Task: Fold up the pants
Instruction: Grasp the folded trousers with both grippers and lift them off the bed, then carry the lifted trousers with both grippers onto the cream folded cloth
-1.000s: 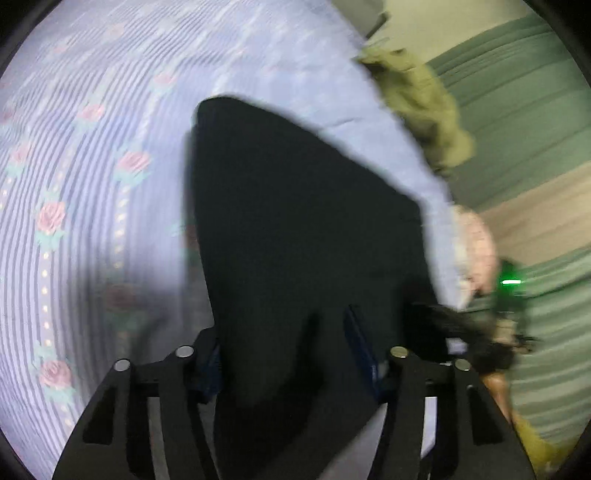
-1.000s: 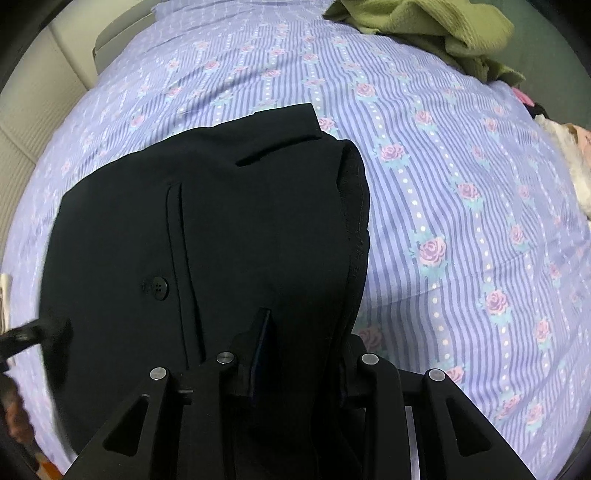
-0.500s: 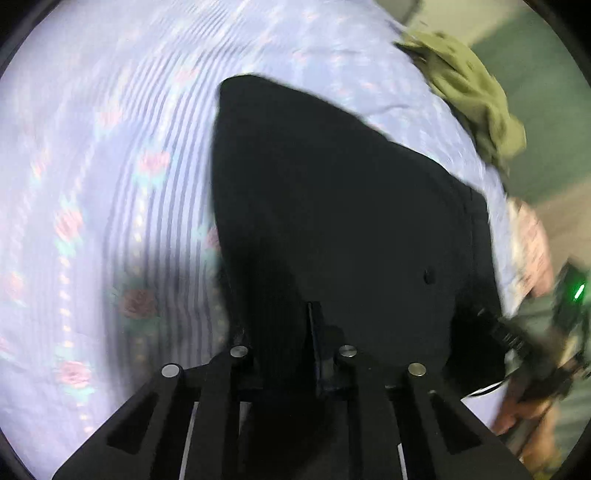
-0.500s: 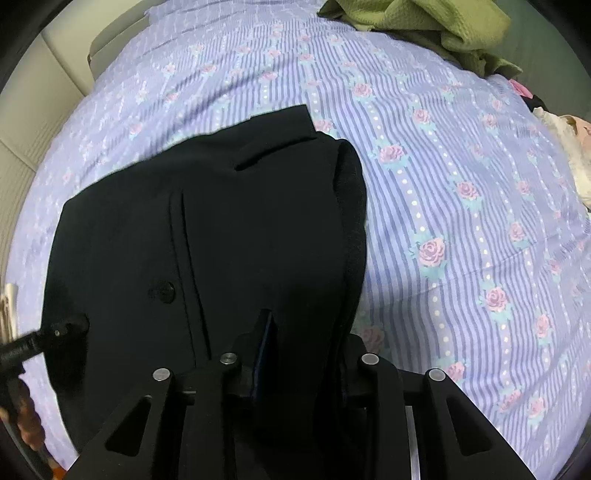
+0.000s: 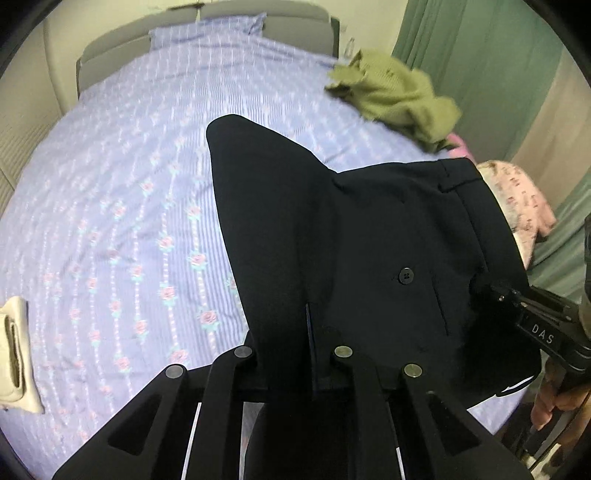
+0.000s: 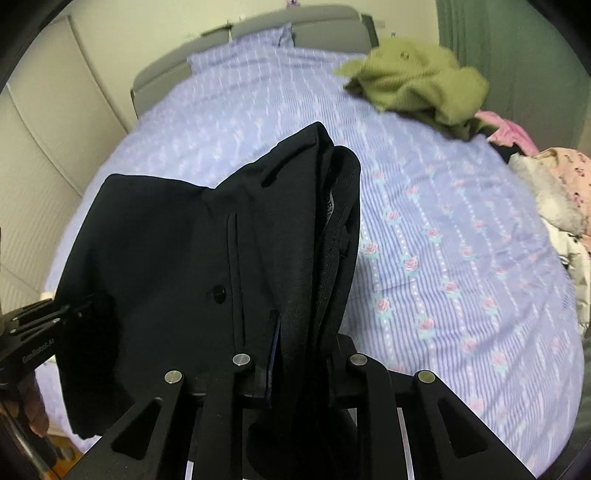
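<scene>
The folded black pants (image 5: 362, 251) hang lifted above the bed, held at both near corners. My left gripper (image 5: 295, 354) is shut on the folded edge of the pants. My right gripper (image 6: 299, 354) is shut on the waistband side of the pants (image 6: 207, 258), where a button and a pocket slit show. The right gripper also shows at the right edge of the left wrist view (image 5: 535, 321). The left gripper shows at the left edge of the right wrist view (image 6: 33, 332).
The bed has a purple striped sheet with roses (image 5: 122, 206) and a grey headboard (image 5: 207, 14). A green garment (image 5: 395, 96) and pink clothes (image 5: 517, 199) lie at the bed's far right. A cream folded item (image 5: 14, 350) lies at the left. Green curtains (image 5: 480, 55) hang beyond.
Both grippers have lifted the pants off the sheet and tilted up, so the headboard and wall have come into view. The left gripper closed onto the fabric.
</scene>
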Available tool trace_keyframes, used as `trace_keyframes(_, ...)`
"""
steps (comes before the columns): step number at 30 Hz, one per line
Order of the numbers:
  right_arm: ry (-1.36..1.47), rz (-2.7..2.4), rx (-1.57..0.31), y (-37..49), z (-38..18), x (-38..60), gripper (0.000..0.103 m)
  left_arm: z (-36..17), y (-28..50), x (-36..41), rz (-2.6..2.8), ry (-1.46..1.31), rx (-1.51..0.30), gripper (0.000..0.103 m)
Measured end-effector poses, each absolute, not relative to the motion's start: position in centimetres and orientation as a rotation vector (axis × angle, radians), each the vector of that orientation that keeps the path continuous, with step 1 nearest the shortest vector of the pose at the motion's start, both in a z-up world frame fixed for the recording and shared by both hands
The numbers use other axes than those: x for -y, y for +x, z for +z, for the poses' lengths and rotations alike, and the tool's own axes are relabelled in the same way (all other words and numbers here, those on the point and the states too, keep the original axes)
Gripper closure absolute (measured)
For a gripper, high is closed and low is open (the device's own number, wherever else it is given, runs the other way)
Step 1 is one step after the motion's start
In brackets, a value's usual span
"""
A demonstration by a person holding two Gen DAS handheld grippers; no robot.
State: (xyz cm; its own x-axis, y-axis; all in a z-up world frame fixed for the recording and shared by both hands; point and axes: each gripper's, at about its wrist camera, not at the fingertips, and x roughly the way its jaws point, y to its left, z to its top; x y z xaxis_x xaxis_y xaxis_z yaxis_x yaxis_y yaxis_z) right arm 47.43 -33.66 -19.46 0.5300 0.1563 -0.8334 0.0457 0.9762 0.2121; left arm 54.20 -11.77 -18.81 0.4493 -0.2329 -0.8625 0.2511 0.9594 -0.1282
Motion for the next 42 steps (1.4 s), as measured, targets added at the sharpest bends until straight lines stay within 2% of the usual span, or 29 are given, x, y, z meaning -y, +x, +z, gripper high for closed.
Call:
trace_keyframes(6, 0.189, 0.012, -0.932, 42.6, -14.3, 30.2, 0.083, -14.0, 50.8, 9.0, -0.355, 0.027, -0.994, 0.090)
trace_keyframes(12, 0.199, 0.017, -0.902, 38.6, -12.1, 26.3, 0.083, -11.8, 46.7, 4.7, -0.338, 0.021, -0.976, 0.090)
trace_keyframes(27, 0.119, 0.283, -0.969, 36.6, -12.5, 13.4, 0.083, -13.3, 40.6, -10.0, -0.132, -0.181, -1.006, 0.092)
trace_keyframes(42, 0.139, 0.380, -0.992, 41.2, -14.3, -14.6, 0.083, -15.1, 42.7, -40.2, -0.073, -0.112, -1.040, 0.092)
